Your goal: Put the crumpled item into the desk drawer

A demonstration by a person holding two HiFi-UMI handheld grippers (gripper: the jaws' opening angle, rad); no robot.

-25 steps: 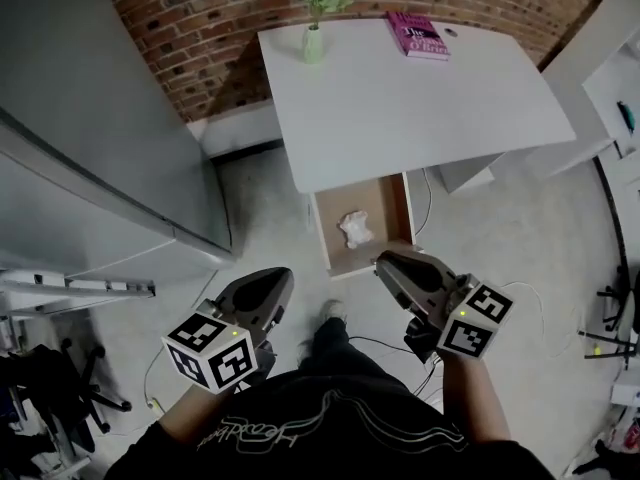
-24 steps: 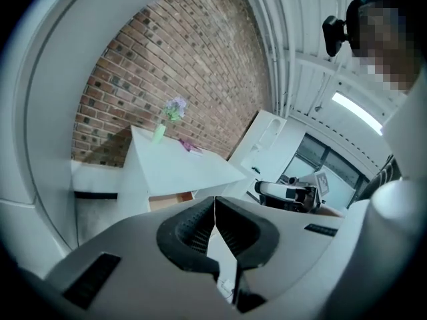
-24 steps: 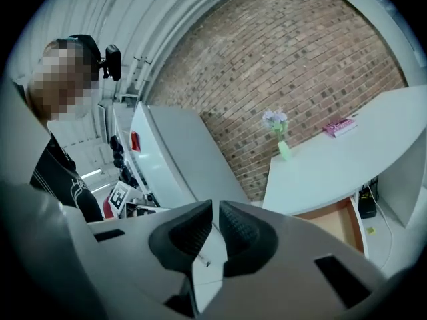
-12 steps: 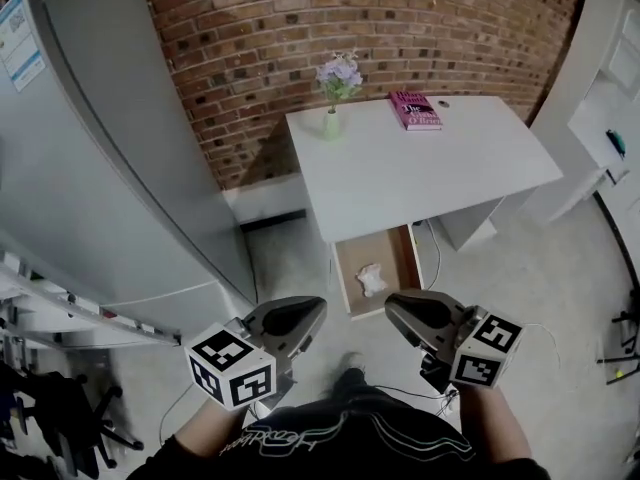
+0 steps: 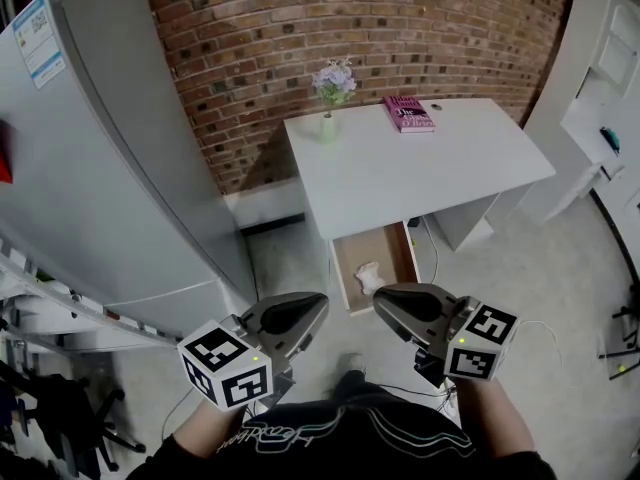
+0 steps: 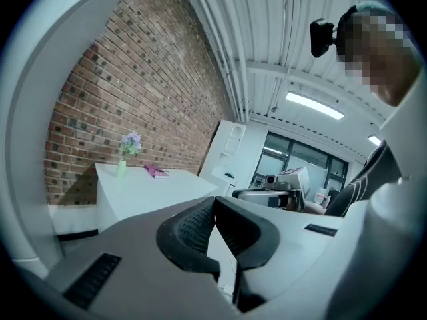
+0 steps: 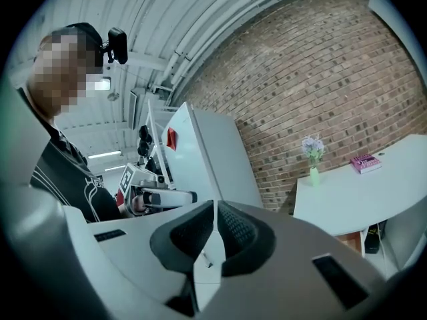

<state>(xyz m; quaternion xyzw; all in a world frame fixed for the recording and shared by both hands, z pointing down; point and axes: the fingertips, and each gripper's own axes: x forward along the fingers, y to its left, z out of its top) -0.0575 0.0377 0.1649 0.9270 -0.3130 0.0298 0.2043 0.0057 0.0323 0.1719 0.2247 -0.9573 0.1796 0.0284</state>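
The fingers [image 6: 193, 227] of the left gripper [image 6: 213, 204] meet at their tips, with nothing between them; the fingers [image 7: 239, 232] of the right gripper [image 7: 215, 207] are closed in the same way, pad against pad, and hold nothing; in the head view both grippers sit low in front of the person's body, side by side and apart from each other, pointing toward the desk [image 5: 430, 173]; just beyond their tips the drawer [image 5: 346, 264] stands pulled out from under the white desktop; the crumpled item [image 5: 368, 276], small and white, lies on the drawer's brown floor near its front edge, touched by neither gripper; on the desktop, a pale green vase [image 5: 328, 126] of purple flowers stands at the back left corner, and a pink book [image 5: 408, 114] lies flat near the back edge to its right; a brick wall [image 5: 300, 28] runs behind the desk; a tall grey cabinet [image 5: 120, 178] fills the left side.
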